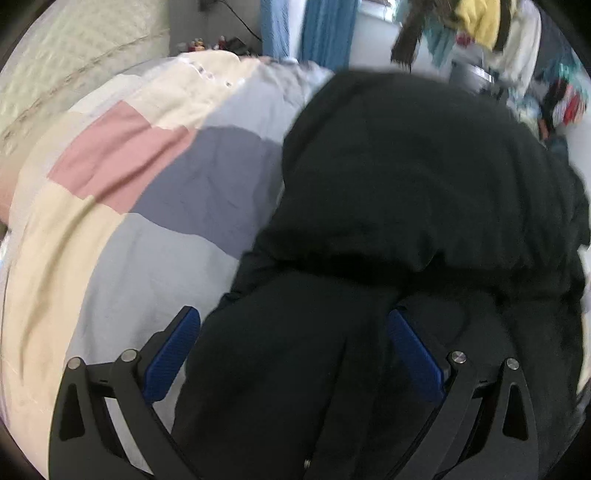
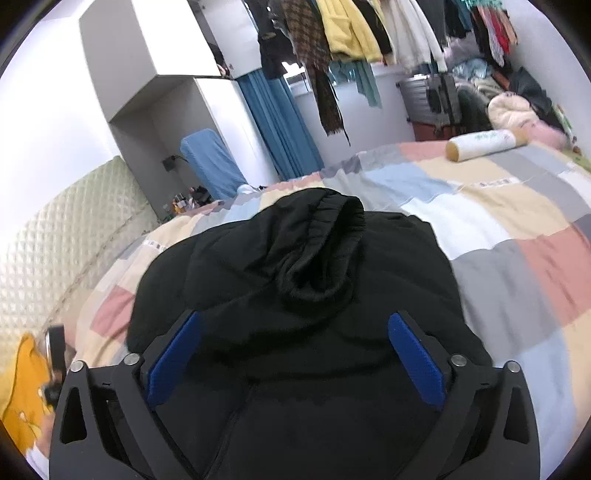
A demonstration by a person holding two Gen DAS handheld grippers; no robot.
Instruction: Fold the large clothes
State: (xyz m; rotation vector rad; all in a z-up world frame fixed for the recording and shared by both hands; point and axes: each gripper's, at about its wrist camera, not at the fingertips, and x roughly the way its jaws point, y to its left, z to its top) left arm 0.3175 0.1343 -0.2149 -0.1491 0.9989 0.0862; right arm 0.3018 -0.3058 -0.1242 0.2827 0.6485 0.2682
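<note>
left wrist: left claw spread wide, black garment between fingers.

A patchwork quilt covers the bed — a white roll on it, clothes hanging behind.

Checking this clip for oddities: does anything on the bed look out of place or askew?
The black garment is bunched, its elastic cuff flopped on top rather than lying flat. A white roll lies loose on the patchwork bedspread beyond. Both grippers are open.
</note>
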